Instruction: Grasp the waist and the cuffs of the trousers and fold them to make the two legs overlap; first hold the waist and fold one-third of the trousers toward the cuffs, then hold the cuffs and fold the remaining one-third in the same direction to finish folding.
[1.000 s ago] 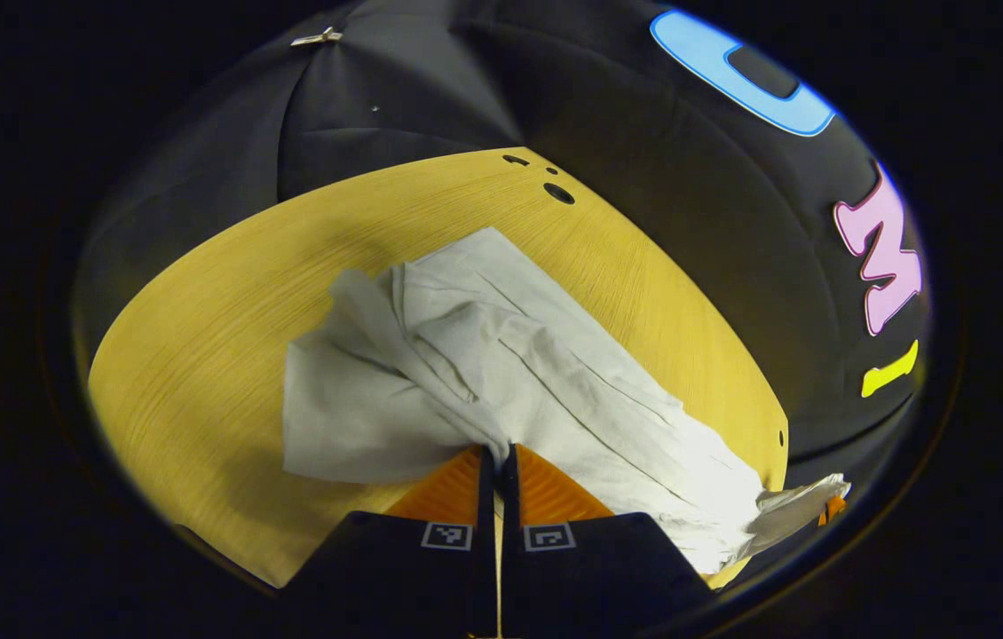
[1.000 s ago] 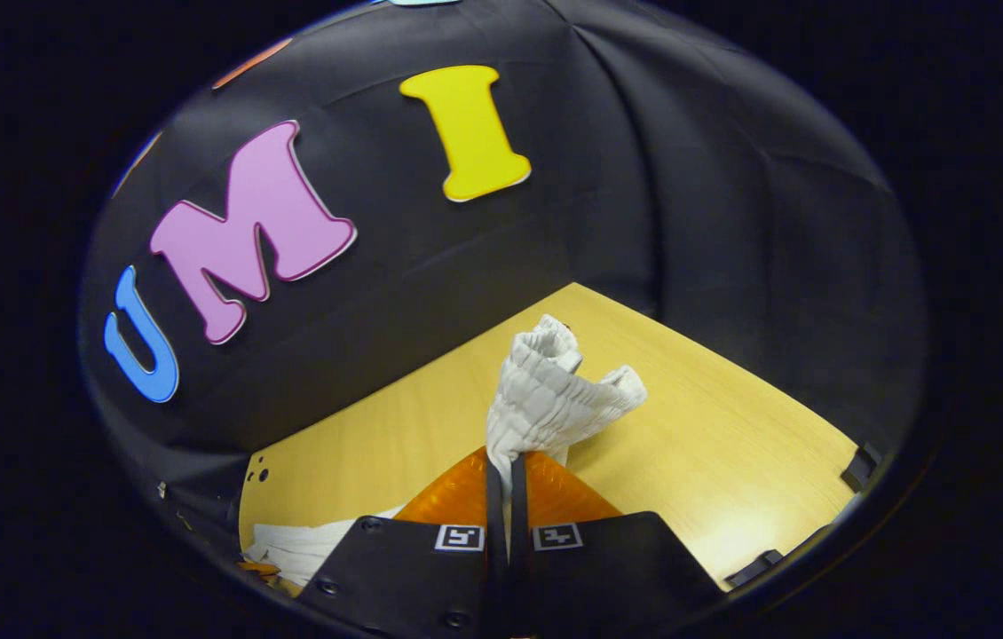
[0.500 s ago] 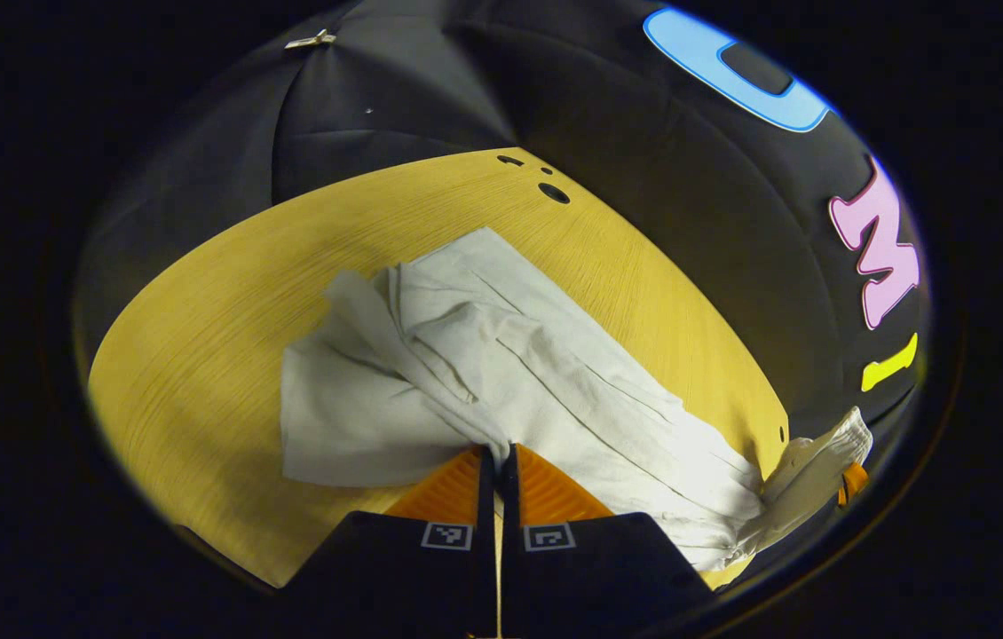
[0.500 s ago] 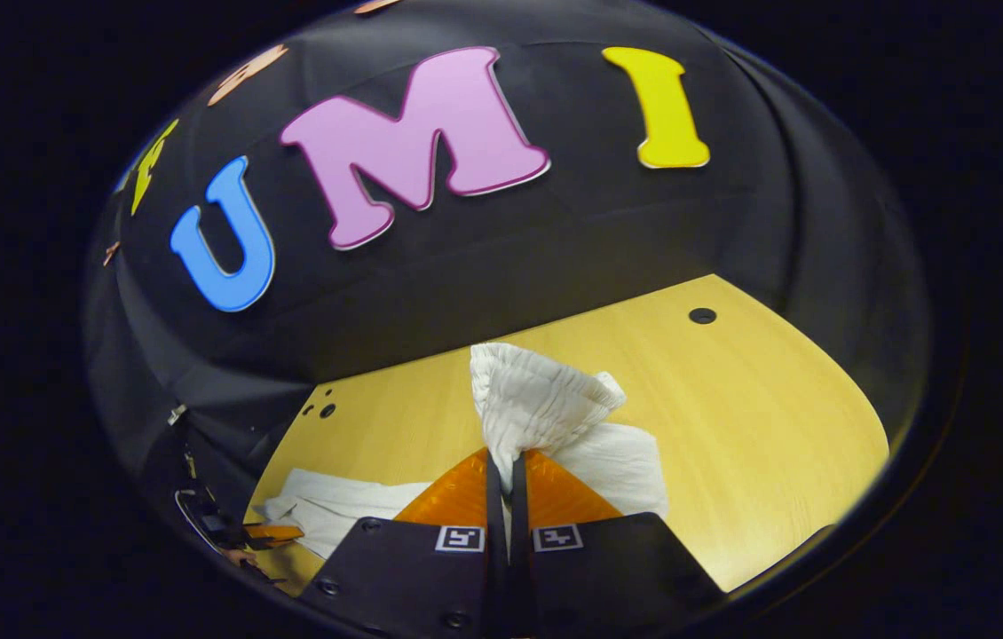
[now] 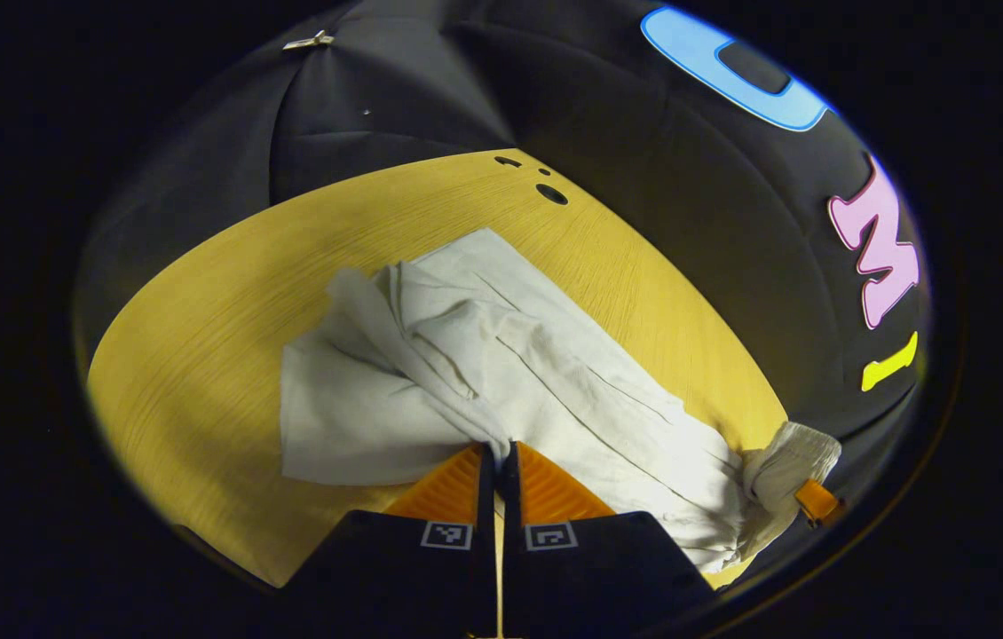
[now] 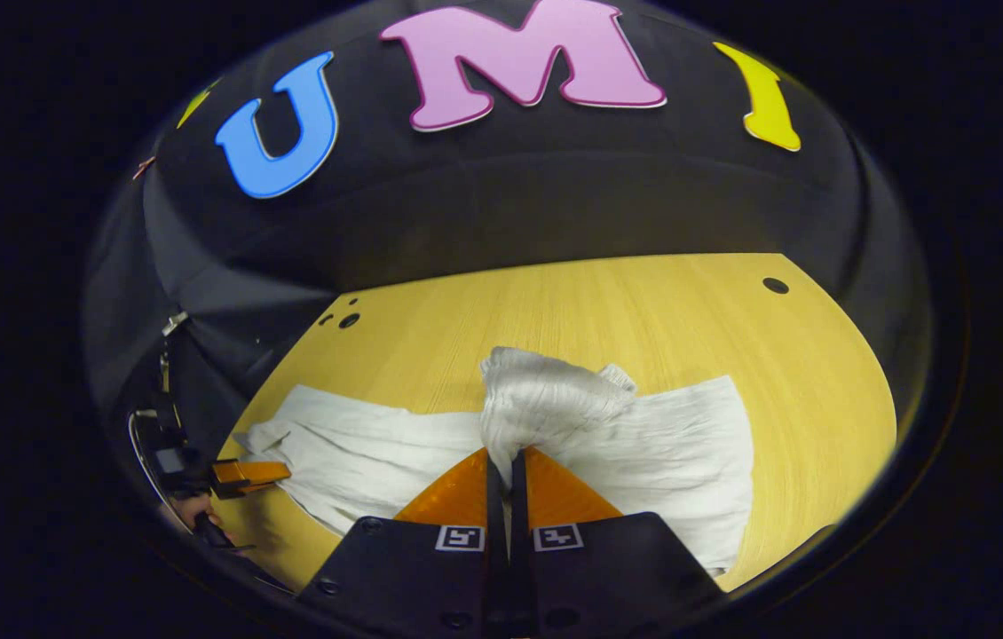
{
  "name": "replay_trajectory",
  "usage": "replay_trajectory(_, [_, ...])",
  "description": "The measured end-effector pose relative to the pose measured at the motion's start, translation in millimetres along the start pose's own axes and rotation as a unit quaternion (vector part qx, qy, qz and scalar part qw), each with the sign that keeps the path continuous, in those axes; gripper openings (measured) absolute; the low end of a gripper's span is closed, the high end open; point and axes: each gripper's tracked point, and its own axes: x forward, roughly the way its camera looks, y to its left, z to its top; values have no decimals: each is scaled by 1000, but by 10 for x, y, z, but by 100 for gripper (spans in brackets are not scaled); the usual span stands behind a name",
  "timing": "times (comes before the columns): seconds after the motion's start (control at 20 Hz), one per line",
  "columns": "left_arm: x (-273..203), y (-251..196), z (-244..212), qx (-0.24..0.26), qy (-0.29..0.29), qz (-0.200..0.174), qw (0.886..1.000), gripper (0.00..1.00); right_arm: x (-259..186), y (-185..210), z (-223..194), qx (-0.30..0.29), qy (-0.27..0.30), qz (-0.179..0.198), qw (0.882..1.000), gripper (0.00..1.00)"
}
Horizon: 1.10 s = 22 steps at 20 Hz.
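Note:
White trousers (image 5: pixel 555 373) lie rumpled on the yellow wooden table (image 5: pixel 200 337). My left gripper (image 5: pixel 498 448) is shut on a pinch of the leg fabric near the cuff end, low over the table. Far to the right in the left gripper view, the elastic waist (image 5: pixel 790 457) is held by the right gripper (image 5: pixel 814 502). In the right gripper view my right gripper (image 6: pixel 501 454) is shut on the bunched waist (image 6: pixel 546 399), just above the spread trousers (image 6: pixel 688 435). The left gripper (image 6: pixel 244 473) shows at the far left, at the trousers' other end.
The table (image 6: pixel 643 311) has small round holes (image 5: pixel 551 193) near its far edge and one more hole (image 6: pixel 775 285) at the right. Black cloth walls close the table in. A hand (image 6: pixel 191 510) holds the left gripper.
The right gripper has swung round and down with the waist, bringing it low over the trousers on the table. The left gripper has stayed put, still clamped on the fabric.

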Motion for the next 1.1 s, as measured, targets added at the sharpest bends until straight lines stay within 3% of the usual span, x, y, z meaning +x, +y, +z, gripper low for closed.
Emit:
replay_trajectory(0.35, [6,-5,-1,15,-7,11,1000,8,88,349,-527,12,87,49,995,9])
replay_trajectory(0.4, [10,-6,-3,14,-9,13,1000,8,83,449,-600,27,102,67,992,16])
replay_trajectory(0.55, [4,-12,3,11,-11,11,1000,8,81,758,-741,72,134,104,983,66])
replay_trajectory(0.6, [-2,-8,-5,8,-10,10,1000,8,68,778,-739,85,135,108,981,66])
replay_trajectory(0.65, [1,-11,-2,6,-8,8,1000,8,27,757,-715,99,135,106,980,76])
replay_trajectory(0.7, [7,-11,1,2,-7,7,1000,8,-13,679,-731,113,140,94,979,68])
replay_trajectory(0.9, [7,-23,25,-9,-4,5,1000,7,-273,156,-774,154,151,48,975,71])
replay_trajectory(0.95, [-3,-36,49,-16,-3,2,1000,6,-356,-15,-756,161,146,36,975,80])
replay_trajectory(1.0, [-16,-66,79,-30,-5,-5,1000,6,-454,-193,-746,170,138,24,975,71])
replay_trajectory(1.1, [-138,-183,237,-66,-23,-24,997,6,-688,-622,-699,193,121,-7,974,71])
